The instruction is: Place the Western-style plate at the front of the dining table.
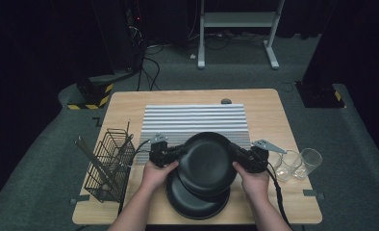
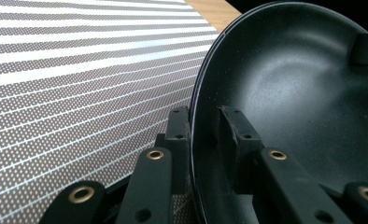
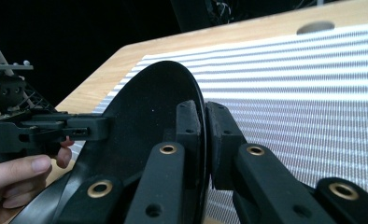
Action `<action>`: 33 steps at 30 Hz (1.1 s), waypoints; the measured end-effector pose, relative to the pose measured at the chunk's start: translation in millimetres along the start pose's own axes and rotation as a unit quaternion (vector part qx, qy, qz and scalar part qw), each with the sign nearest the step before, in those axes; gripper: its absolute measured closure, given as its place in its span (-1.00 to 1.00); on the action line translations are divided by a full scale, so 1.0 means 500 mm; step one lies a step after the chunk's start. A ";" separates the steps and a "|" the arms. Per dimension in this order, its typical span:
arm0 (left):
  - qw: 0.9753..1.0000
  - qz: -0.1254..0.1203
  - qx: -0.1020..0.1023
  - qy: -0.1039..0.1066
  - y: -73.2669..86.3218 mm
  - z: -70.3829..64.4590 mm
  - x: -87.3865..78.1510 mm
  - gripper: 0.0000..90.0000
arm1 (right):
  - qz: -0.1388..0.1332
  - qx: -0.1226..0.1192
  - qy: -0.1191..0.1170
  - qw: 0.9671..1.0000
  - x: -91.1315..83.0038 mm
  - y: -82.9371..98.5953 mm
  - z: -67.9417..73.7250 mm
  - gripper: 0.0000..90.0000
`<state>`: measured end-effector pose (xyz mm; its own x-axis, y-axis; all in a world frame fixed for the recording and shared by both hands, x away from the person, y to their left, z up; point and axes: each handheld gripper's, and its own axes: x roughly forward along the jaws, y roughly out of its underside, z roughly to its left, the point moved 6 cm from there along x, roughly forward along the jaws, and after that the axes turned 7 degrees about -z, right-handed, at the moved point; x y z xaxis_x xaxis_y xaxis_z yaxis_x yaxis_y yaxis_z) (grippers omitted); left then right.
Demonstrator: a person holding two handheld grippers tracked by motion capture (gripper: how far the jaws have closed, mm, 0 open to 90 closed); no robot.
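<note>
Grippers: left gripper [image 1: 170, 155] and right gripper [image 1: 240, 159] both clamp the upper black plate's [image 1: 207, 161] rim.
Done: plate lifted off lower plate [image 1: 197, 202] at table's [image 1: 274, 125] near edge.
Left: setting it on striped mat [image 1: 195, 118].

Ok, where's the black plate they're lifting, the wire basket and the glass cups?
Lifted black plate [image 1: 206, 161], high view, middle of its dish.
Wire basket [image 1: 107, 166], high view, its mesh side.
Glass cups [image 1: 311, 160], high view, the rightmost cup's wall.

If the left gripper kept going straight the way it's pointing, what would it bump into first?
The left gripper points right, across the black plate it pinches by the rim. Going straight on, it would probably meet the right gripper, clamped on the opposite rim. Depth is hard to judge, though.
</note>
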<state>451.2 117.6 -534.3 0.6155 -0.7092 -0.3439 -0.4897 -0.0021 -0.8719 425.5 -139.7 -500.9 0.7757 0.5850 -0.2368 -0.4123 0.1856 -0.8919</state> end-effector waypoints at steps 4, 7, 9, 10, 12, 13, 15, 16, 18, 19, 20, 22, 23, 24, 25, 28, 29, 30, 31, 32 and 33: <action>1.000 0.002 0.003 -0.004 0.006 -0.001 -0.004 0.65 | 0.005 0.016 0.001 1.000 -0.002 0.015 -0.001 0.87; 1.000 0.002 0.007 -0.004 0.008 -0.002 -0.006 0.65 | 0.008 0.025 0.001 1.000 -0.003 0.023 -0.003 0.87; 1.000 0.001 0.007 -0.004 0.009 -0.002 -0.007 0.65 | 0.010 0.033 0.001 0.999 -0.004 0.028 -0.004 0.87; 1.000 0.001 0.009 -0.003 0.010 -0.002 -0.008 0.65 | 0.010 0.035 0.001 0.999 -0.004 0.029 -0.005 0.86; 1.000 0.000 0.009 -0.002 0.011 -0.002 -0.009 0.66 | 0.011 0.037 0.001 0.999 -0.004 0.031 -0.006 0.86; 1.000 0.001 0.010 -0.002 0.011 -0.002 -0.010 0.66 | 0.011 0.041 0.000 0.999 -0.004 0.033 -0.006 0.86; 1.000 0.001 0.014 -0.005 0.012 -0.003 -0.012 0.66 | 0.013 0.048 0.001 0.999 -0.003 0.038 -0.008 0.86; 1.000 0.001 0.016 -0.006 0.013 -0.003 -0.013 0.66 | 0.013 0.051 -0.001 0.999 -0.002 0.040 -0.009 0.86; 1.000 0.001 0.020 -0.008 0.014 -0.004 -0.016 0.66 | 0.016 0.060 -0.003 0.998 -0.001 0.044 -0.010 0.86; 1.000 0.001 0.022 -0.010 0.014 -0.004 -0.016 0.66 | 0.016 0.060 -0.003 0.998 -0.001 0.046 -0.011 0.86; 1.000 0.002 0.022 -0.010 0.014 -0.005 -0.017 0.66 | 0.017 0.064 -0.004 0.998 0.000 0.048 -0.011 0.85; 1.000 0.002 0.023 -0.011 0.014 -0.006 -0.018 0.66 | 0.020 0.070 -0.004 0.997 0.002 0.052 -0.014 0.85; 1.000 0.001 0.025 -0.011 0.015 -0.006 -0.019 0.66 | 0.022 0.073 -0.004 0.997 0.002 0.054 -0.016 0.85; 1.000 0.000 0.026 -0.013 0.015 -0.007 -0.019 0.66 | 0.023 0.075 -0.005 0.997 0.003 0.056 -0.017 0.84; 1.000 -0.001 0.026 -0.015 0.016 -0.008 -0.020 0.66 | 0.024 0.074 -0.005 0.997 0.003 0.058 -0.018 0.84; 0.999 -0.002 0.033 -0.022 0.017 -0.011 -0.022 0.65 | 0.028 0.077 -0.005 0.997 0.005 0.063 -0.020 0.83; 0.999 -0.002 0.033 -0.022 0.017 -0.011 -0.022 0.64 | 0.029 0.077 -0.006 0.997 0.005 0.064 -0.020 0.83; 0.999 -0.003 0.038 -0.028 0.018 -0.013 -0.023 0.63 | 0.030 0.078 -0.006 0.997 0.005 0.065 -0.021 0.83; 0.999 -0.002 0.040 -0.030 0.019 -0.014 -0.023 0.63 | 0.030 0.078 -0.007 0.996 0.006 0.065 -0.021 0.83; 0.999 -0.001 0.042 -0.033 0.020 -0.015 -0.024 0.60 | 0.031 0.078 -0.007 0.996 0.006 0.066 -0.021 0.83; 0.998 0.000 0.044 -0.036 0.022 -0.015 -0.025 0.57 | 0.033 0.080 -0.007 0.996 0.007 0.068 -0.020 0.82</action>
<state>433.6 121.2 -536.8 0.6602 -0.6565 -0.3650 -0.4354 0.0614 -0.8981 418.9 -139.3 -535.6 0.7384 0.6104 -0.2867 -0.5337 0.2691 -0.8017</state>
